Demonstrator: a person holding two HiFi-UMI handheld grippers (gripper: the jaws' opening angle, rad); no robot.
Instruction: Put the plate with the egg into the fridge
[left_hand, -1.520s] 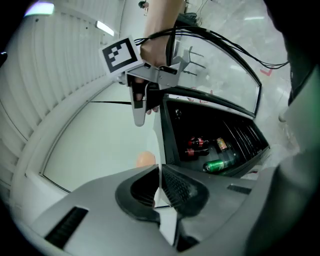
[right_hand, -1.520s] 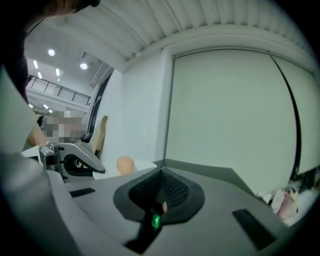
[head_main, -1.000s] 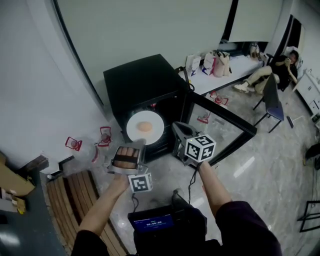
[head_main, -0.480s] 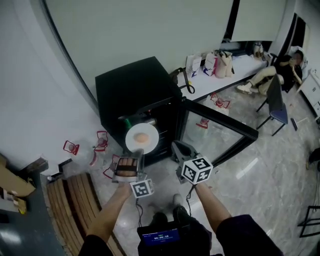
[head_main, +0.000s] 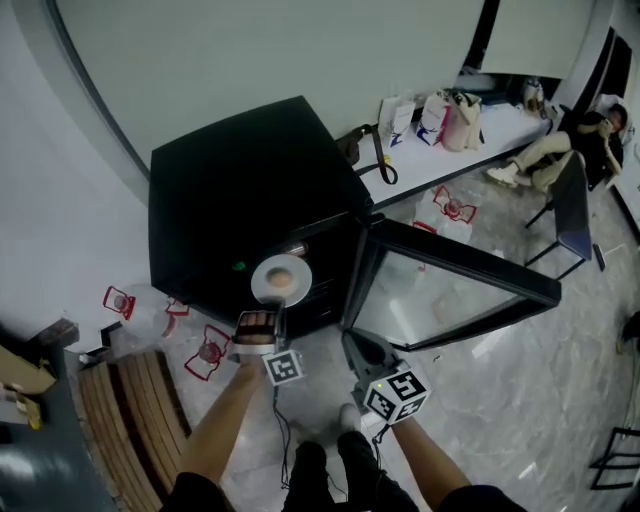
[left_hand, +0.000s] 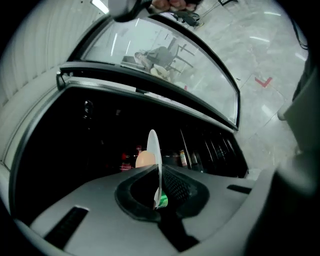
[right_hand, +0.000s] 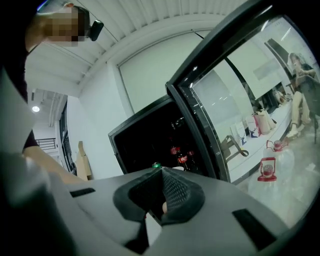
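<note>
Facing the black fridge (head_main: 230, 200), left tongs (head_main: 266, 312) reach forward clamping the plate (head_main: 280, 277); right tongs (head_main: 352, 342) hover closed.

The glossy grey marbled floor (head_main: 520, 380) carries a black box-shaped fridge (head_main: 230, 190), with small red-framed lantern-like objects (head_main: 210, 352) standing just beside it.

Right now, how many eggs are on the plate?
1. The egg lies on the white plate that the left gripper holds by its rim at the open fridge. None seems hidden.
</note>
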